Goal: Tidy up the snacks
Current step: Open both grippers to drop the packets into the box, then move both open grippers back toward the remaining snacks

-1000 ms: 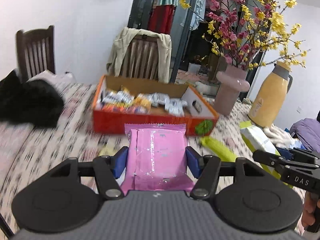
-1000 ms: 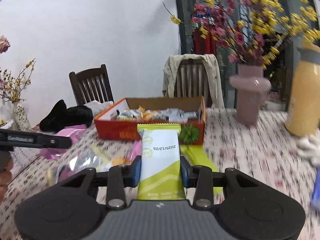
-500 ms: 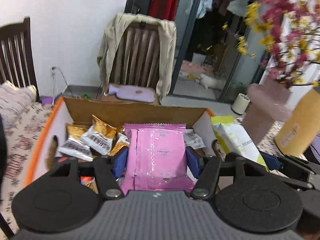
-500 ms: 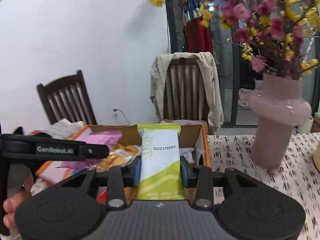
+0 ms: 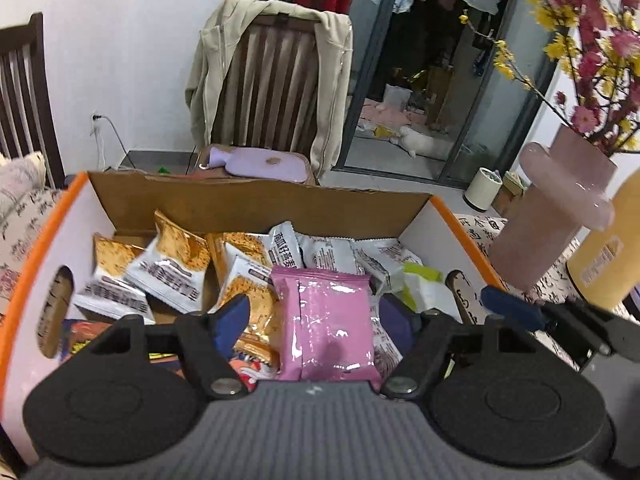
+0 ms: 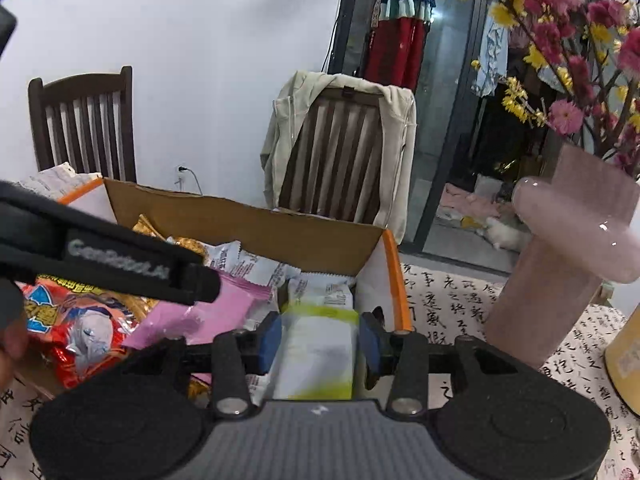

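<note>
Your worktop, under its cloth printed with black characters, carries the cardboard box with the orange rim, and both of your tools are over that box. Beyond its far wall stands a wooden chair with a beige jacket draped over the back; to the right of the box stand a pink vase of flowers and a yellow flask.

Inside the box lies a heap of small snack packets, orange-and-white at the left, silver-white toward the right, with a red bag at the near left corner.

Your left tool has just been opening: its jaws stand wide, the left pad clear of the pink packet, which lies between them on the heap.

Your right tool has also just been opening; the white-and-green packet sits blurred between its blue pads in the box's right end, and you cannot tell whether the pads touch it.
</note>
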{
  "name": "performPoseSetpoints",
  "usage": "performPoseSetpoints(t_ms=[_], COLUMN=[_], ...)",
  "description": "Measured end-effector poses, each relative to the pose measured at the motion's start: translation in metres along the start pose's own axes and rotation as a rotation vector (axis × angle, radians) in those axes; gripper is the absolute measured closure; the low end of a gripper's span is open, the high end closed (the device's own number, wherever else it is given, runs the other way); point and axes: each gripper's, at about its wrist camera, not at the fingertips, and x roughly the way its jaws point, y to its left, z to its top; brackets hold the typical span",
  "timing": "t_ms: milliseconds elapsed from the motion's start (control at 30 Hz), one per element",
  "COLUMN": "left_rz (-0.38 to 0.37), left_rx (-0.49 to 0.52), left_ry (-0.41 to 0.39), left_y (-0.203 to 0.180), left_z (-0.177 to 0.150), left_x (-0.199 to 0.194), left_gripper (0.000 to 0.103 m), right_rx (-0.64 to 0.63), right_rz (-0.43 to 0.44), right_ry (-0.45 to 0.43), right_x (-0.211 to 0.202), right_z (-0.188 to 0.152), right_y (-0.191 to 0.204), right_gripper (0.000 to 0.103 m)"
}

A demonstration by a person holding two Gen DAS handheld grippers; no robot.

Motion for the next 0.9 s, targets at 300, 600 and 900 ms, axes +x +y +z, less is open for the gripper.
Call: performPoseSetpoints(t_ms=[300,600,900], left_rz=[0.051,0.093,0.124], left_rx=[0.129,0.163,0.202], left_ry=[-0.103,-0.208,-0.316], left_y=[0.001,0.011,0.008], left_z=[-0.013,-0.065,-0.153], left_x=[-0.082,-0.201,-0.306], left_gripper=[0.021,0.012,0.004], right_rx=[0.021,0.092,0.081], right_rz=[0.056,0.117,0.201], right_ry=[-0.029,-0.077,-0.121], right_x=[-0.064,-0.164,-0.266], right_z=[0.007,-0.016,-0.07], right_y=[-0.013,-0.022,0.006], right_gripper=[0.039,0.022,0.014])
